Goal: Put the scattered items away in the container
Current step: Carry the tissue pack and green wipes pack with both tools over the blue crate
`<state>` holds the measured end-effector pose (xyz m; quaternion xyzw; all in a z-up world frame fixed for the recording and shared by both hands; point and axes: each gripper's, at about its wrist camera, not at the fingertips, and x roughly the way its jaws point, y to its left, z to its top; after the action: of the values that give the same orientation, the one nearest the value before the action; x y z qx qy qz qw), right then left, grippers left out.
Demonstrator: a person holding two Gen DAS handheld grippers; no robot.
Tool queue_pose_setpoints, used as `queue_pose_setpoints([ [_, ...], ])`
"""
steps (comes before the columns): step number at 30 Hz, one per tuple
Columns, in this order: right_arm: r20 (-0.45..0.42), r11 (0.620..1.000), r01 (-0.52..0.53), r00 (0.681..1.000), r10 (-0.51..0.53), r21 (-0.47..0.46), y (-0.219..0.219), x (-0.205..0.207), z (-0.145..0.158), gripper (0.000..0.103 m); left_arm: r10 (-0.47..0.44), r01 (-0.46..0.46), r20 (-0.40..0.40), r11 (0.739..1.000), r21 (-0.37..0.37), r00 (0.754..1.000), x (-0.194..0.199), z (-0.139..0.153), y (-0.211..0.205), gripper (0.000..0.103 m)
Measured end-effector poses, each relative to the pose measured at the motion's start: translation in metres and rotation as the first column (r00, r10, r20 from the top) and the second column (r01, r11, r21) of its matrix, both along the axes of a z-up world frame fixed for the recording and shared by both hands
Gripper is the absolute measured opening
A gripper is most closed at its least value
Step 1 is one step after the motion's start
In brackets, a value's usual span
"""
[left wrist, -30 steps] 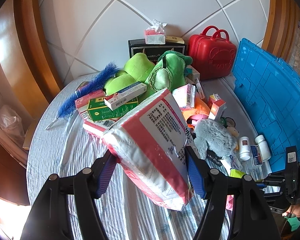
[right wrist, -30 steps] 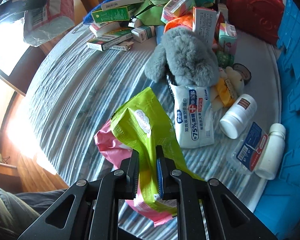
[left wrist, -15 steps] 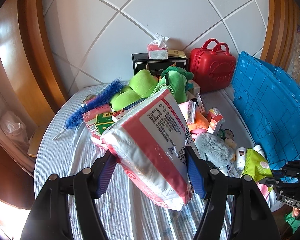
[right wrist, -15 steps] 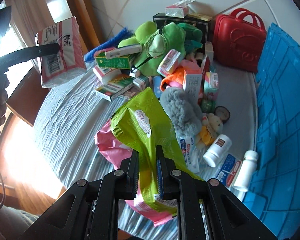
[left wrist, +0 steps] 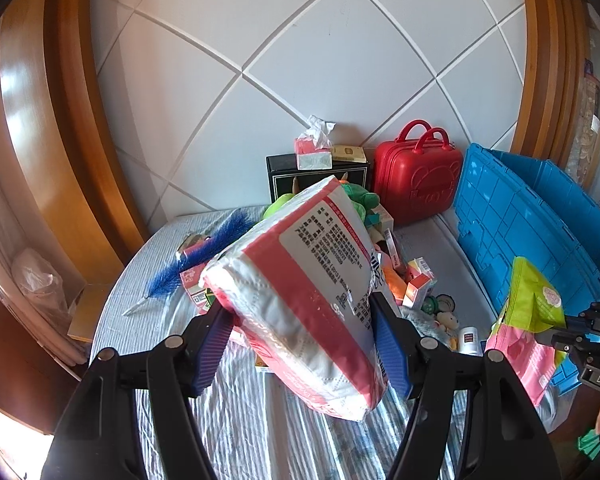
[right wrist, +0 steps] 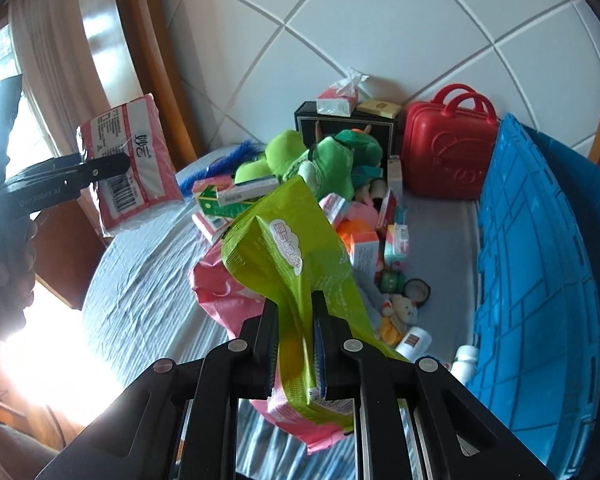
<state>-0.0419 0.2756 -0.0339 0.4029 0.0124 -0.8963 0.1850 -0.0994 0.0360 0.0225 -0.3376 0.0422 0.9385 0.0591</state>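
Left gripper [left wrist: 300, 340]: jaws clamped on the sides of a pink-and-white tissue pack [left wrist: 308, 288], which tilts up between them, clear of the table.
Right gripper [right wrist: 296, 344]: jaws pressed together on a green snack pouch [right wrist: 288, 252]; a pink pouch [right wrist: 216, 292] hangs with it behind.
Blue crate [right wrist: 540, 280]: right of both jaws, open.
Pile ahead of the jaws: green plush toy [right wrist: 328, 160], red toy case [right wrist: 448, 148], boxes, bottles on the striped cloth [right wrist: 140, 292].

The left gripper [left wrist: 300, 340] clamps a pink-and-white tissue pack [left wrist: 300, 292] between its blue pads. Beyond it lies a clutter pile [left wrist: 412, 280]; to its right stands the blue container [left wrist: 520, 232].
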Motion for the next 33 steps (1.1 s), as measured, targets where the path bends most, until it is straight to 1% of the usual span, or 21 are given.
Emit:
queue_pose_setpoints([
  [7, -0.075, 0.999, 0.031, 0.997, -0.033, -0.027, 0.010, 0.006, 0.041, 0.014, -0.002, 0.002, -0.053, 1.000, -0.002, 0.999, 0.009, 0.027, 0.007, 0.066],
  [17, -0.139, 0.996, 0.064, 0.988, -0.072, -0.063, 0.038, 0.020, 0.074, 0.014, -0.028, 0.028, -0.119, 1.000, -0.004, 0.992, 0.016, 0.059, 0.032, 0.066],
  [24, -0.170, 0.993, 0.095, 0.980, -0.106, -0.074, 0.071, 0.023, 0.091, 0.014, -0.053, 0.053, -0.157, 0.999, -0.007, 0.986, 0.019, 0.076, 0.067, 0.066],
  [30, -0.192, 0.986, 0.141, 0.969, -0.156, -0.089, 0.112, 0.022, 0.100, 0.014, -0.088, 0.087, -0.182, 0.996, -0.015, 0.979, 0.015, 0.088, 0.107, 0.066],
  [33, -0.199, 0.983, 0.162, 0.964, -0.177, -0.090, 0.135, 0.019, 0.100, 0.014, -0.107, 0.109, -0.189, 0.994, -0.004, 0.976, 0.012, 0.092, 0.128, 0.066],
])
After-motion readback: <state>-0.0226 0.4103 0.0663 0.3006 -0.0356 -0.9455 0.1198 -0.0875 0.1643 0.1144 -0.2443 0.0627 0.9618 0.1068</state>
